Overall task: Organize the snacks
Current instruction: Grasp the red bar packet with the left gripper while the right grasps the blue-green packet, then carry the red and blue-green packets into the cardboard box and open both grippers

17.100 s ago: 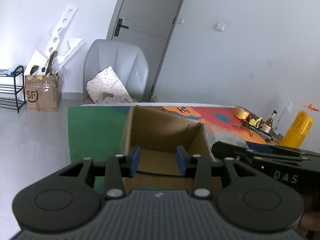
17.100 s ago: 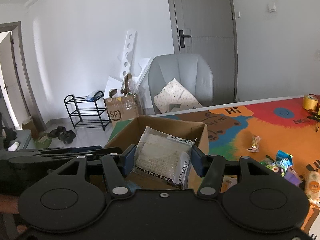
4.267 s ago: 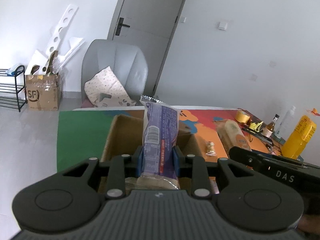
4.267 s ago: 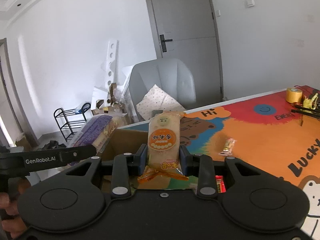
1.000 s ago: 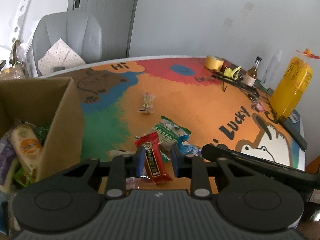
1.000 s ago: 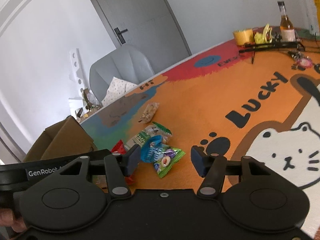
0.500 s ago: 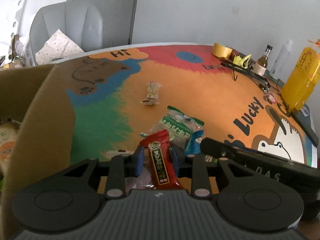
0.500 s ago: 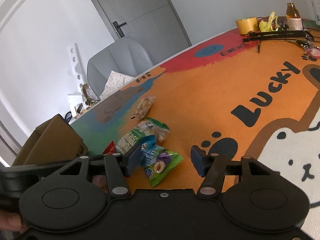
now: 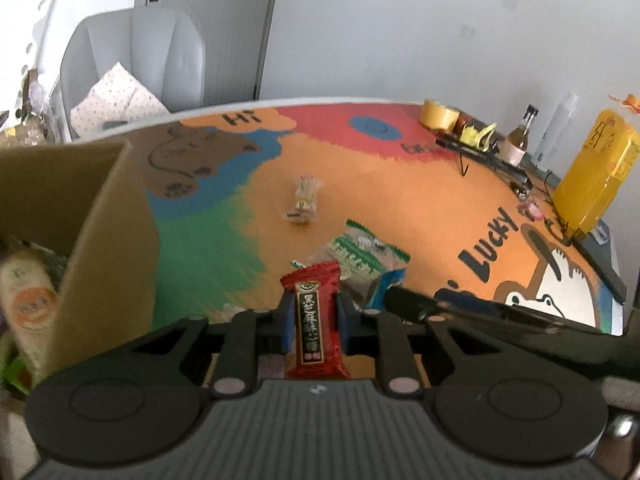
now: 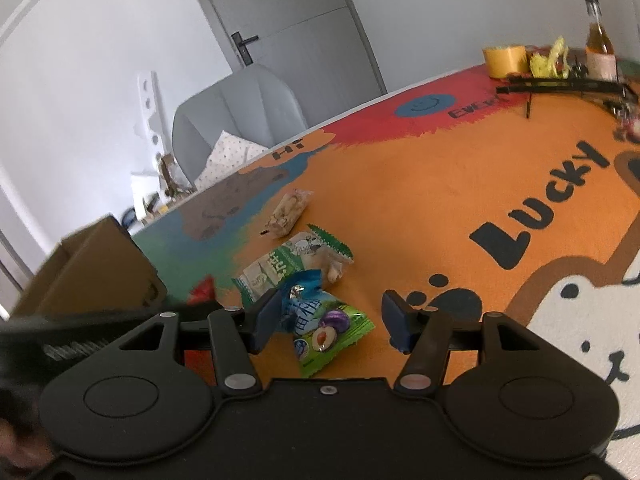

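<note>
My left gripper (image 9: 311, 312) is shut on a red snack bar (image 9: 314, 320) and holds it above the mat, to the right of the cardboard box (image 9: 100, 240). The box holds several snacks, among them an orange-label pack (image 9: 28, 300). My right gripper (image 10: 334, 320) is open, low over a blue-green plum snack bag (image 10: 320, 324) that lies between its fingers. A green-white packet (image 10: 296, 264) and a clear nut packet (image 10: 288, 212) lie further out on the mat. The box also shows at the left of the right wrist view (image 10: 92, 272).
The colourful mat (image 10: 440, 184) covers the table. At its far right stand a yellow tape roll (image 9: 440, 114), a small bottle (image 9: 520, 136), a black tool (image 9: 492, 160) and a yellow jug (image 9: 596, 176). A grey chair (image 9: 136, 64) stands behind the table.
My left gripper has lifted the red bar off the mat and drawn back toward the box. My right gripper has moved down and closer over the plum bag, still open.
</note>
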The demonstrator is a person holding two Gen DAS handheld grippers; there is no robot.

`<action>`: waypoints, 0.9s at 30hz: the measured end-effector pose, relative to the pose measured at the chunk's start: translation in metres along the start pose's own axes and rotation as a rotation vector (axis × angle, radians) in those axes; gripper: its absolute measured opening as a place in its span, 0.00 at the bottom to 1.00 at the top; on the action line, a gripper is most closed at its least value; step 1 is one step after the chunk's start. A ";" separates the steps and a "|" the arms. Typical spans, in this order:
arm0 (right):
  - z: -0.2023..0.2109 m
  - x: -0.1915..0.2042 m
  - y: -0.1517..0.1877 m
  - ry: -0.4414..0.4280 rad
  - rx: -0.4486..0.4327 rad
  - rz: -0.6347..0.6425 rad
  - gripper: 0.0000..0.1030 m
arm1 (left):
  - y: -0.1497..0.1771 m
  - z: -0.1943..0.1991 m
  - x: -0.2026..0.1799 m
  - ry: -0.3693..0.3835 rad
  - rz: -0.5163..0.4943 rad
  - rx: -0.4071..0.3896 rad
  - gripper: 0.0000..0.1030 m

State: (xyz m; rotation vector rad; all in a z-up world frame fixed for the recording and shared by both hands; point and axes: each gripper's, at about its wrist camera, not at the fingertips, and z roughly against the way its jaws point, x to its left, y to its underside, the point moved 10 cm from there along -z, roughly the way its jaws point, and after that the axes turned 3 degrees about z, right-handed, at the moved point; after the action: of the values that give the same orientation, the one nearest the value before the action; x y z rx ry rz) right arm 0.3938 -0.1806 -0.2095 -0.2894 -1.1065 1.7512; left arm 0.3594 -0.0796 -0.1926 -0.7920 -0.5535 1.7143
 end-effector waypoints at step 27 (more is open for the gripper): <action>0.070 0.031 -0.018 0.037 -0.100 0.027 0.25 | -0.008 0.079 0.004 0.053 0.008 -0.117 0.19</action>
State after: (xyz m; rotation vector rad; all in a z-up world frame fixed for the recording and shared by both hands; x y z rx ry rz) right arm 0.3454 -0.1912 -0.1479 -0.3990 -1.1704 1.7102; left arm 0.3049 -0.0713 -0.1348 -0.9218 -0.6193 1.6750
